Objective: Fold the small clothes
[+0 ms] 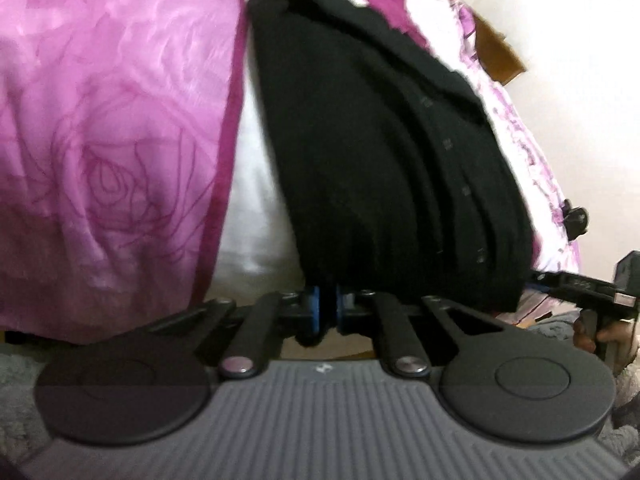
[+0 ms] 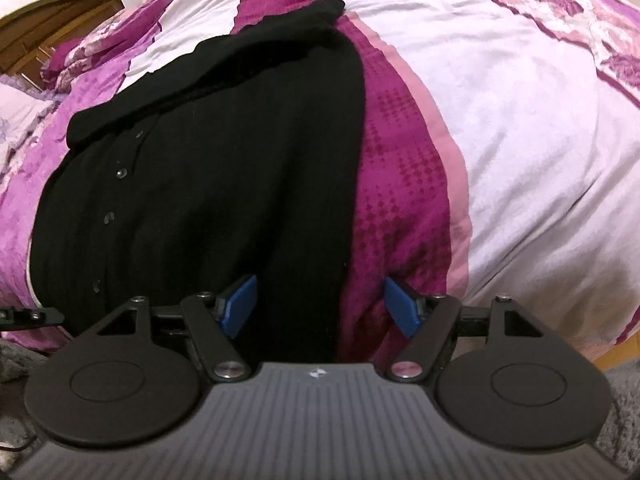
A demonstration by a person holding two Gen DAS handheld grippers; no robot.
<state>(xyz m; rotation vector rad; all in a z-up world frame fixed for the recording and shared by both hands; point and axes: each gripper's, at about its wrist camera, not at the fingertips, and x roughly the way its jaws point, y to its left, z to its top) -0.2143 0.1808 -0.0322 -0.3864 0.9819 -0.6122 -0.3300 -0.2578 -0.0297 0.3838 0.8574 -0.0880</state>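
Note:
A black knit cardigan [image 1: 380, 152] with a row of small buttons lies lengthwise on a bed, its hem nearest me. My left gripper [image 1: 328, 306] is shut on the hem's left corner; the blue pads sit close together with dark fabric pinched between them. In the right wrist view the same cardigan [image 2: 208, 168] spreads out ahead. My right gripper [image 2: 320, 308] stands open at the hem's right corner. A strip of the black fabric runs between its blue pads [image 2: 402, 308], and they do not press on it. The right gripper [image 1: 580, 292] also shows at the right edge of the left wrist view.
The bed carries a quilt [image 2: 500, 128] in magenta, pink and white with flower prints. Wooden furniture [image 2: 60, 20] stands beyond the bed at the far left. A grey shaggy rug [image 2: 624, 400] lies on the floor below the bed's near edge. A hand [image 1: 608, 336] holds the right gripper.

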